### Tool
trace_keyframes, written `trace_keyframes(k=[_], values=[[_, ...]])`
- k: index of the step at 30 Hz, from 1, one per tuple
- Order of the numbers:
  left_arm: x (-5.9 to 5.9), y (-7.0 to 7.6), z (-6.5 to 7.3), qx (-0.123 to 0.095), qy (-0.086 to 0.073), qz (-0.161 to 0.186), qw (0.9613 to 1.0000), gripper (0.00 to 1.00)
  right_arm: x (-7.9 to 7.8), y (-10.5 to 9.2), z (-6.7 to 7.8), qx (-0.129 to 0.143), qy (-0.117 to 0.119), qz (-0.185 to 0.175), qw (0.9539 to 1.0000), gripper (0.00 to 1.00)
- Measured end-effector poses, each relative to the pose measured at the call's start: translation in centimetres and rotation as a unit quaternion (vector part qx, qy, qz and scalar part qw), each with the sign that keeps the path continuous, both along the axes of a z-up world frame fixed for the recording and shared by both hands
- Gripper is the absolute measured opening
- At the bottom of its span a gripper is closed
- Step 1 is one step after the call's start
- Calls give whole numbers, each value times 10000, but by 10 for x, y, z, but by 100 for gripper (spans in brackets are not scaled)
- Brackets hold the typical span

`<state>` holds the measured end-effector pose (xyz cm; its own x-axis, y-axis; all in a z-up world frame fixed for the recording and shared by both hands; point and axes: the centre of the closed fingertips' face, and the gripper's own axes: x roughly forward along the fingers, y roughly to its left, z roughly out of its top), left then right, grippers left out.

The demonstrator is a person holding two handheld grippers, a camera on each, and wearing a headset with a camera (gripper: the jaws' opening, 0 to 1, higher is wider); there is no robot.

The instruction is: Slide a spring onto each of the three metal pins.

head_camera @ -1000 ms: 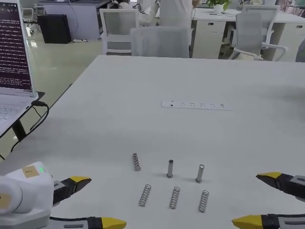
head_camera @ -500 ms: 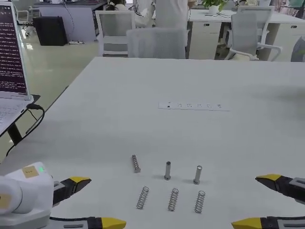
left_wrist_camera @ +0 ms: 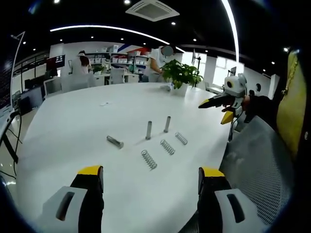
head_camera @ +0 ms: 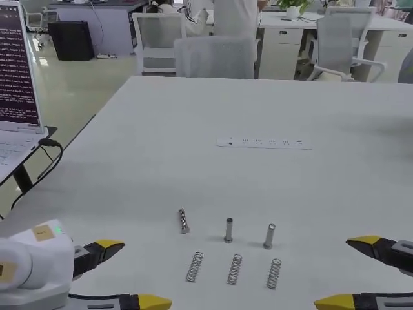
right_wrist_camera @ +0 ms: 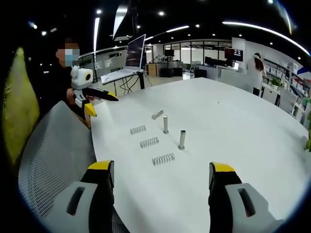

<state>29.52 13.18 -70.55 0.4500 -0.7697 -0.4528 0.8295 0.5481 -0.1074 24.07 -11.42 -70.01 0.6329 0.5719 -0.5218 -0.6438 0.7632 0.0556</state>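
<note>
I am holding the left gripper (head_camera: 126, 274) and the right gripper (head_camera: 348, 271) low at the near edge of the table (head_camera: 193, 129), one on each side of the work. Both have their jaws wide apart and are gripping nothing. The three springs (head_camera: 235, 268) are lying in a row between them, apart from each other. The three pins (head_camera: 228, 230) are sitting in a row just behind, one per spring. Two pins are standing upright; the left pin (left_wrist_camera: 115, 141) is lying on its side in the left gripper view.

I am judging the springs to be light, thin-wired and bouncy, so they are likely to roll, squash under a hard pinch, or flick away. I am planning to take one gently across its coils toward one end, leaving the other end open to go over a pin tip. The pins are looking like small smooth steel, stiff but easy to topple, since nothing visible is fixing them. The other gripper may need to be steadying a pin near its base. The lying one needs standing up, or threading where it lies.
</note>
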Motion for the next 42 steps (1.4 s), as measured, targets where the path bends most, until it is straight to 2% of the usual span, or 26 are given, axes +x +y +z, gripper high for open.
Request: trace_keyframes(k=[31, 36, 42], values=[[5, -2, -4, 68, 75, -4, 9999, 76, -5, 7, -4, -43, 129, 87, 9999, 79], [10, -3, -5, 117, 72, -34, 9999, 75, -4, 7, -6, -36, 158, 122, 9998, 78], [22, -7, -1, 106, 43, -46, 9999, 75, -3, 7, -9, -23, 176, 142, 9997, 78]])
